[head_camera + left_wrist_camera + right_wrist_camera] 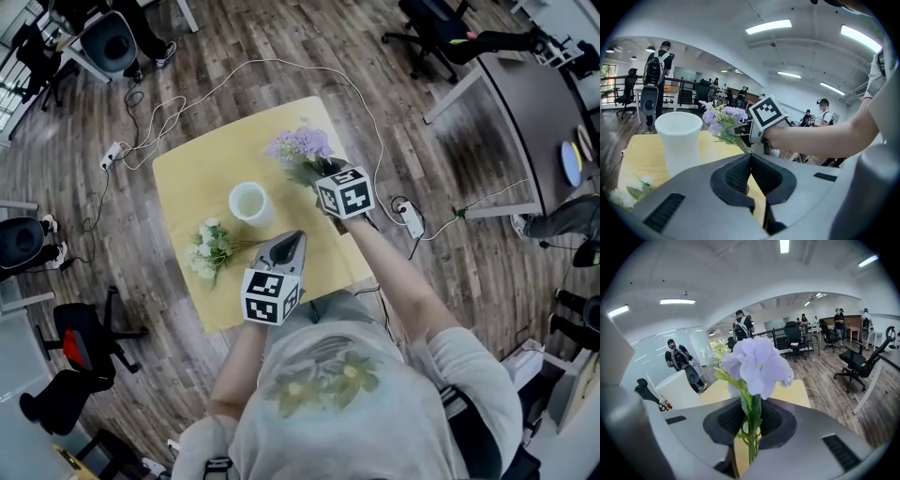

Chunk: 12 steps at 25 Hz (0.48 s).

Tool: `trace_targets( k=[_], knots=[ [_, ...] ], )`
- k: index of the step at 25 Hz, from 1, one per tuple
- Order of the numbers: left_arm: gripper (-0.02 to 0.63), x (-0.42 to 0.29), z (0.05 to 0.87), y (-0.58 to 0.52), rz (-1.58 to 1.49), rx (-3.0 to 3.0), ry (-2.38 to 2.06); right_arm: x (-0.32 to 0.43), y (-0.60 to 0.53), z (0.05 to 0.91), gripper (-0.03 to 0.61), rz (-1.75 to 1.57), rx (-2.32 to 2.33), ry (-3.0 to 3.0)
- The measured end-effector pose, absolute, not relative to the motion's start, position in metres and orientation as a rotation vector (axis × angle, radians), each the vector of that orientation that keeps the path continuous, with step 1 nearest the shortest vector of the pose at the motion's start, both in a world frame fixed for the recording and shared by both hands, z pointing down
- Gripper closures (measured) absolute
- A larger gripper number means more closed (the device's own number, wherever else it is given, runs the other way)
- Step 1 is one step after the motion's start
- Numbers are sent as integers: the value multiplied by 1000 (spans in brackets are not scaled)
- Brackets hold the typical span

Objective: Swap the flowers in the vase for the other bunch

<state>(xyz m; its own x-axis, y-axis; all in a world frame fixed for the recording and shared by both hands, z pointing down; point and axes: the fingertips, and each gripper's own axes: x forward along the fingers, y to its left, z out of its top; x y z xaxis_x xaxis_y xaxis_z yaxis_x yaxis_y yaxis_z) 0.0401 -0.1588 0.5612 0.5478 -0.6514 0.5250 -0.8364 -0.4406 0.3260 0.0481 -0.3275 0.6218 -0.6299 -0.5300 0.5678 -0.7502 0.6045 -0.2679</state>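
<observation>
In the head view, I am looking down on the yellow table (187, 183). The white vase (249, 203) is standing empty near its middle, and the white bunch (208, 249) is lying flat just beside it, on the side nearer me. My right gripper (316, 178) is holding the purple bunch (300, 150) above the table's far right part, apart from the vase. My left gripper (292, 244) is hovering over the near edge.

In the left gripper view, its jaws are pressing together on nothing. The vase is standing upright ahead on the left, and the purple blooms are showing beyond it.

In the right gripper view, the jaws are pinching the thin green stems below the leaves, with the blooms rising upright above the pads.

I am judging this bunch to be light and soft, with bendy stems and a head that may sway. I am keeping my hold on the stems, never on the petals. The vase looks light enough to tip, so the stems will need to go in straight down through its mouth.
</observation>
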Motion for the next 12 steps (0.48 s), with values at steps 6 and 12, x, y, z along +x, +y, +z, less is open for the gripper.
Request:
trace_targets(
  k=[6,12],
  knots=[
    [595,38,542,-140,420,2237,-1249,46,-300,562,502,606,995,-2533],
    [595,16,521,-118,395,2239,-1316,34,-261,512,502,510,985,-2657]
  ],
)
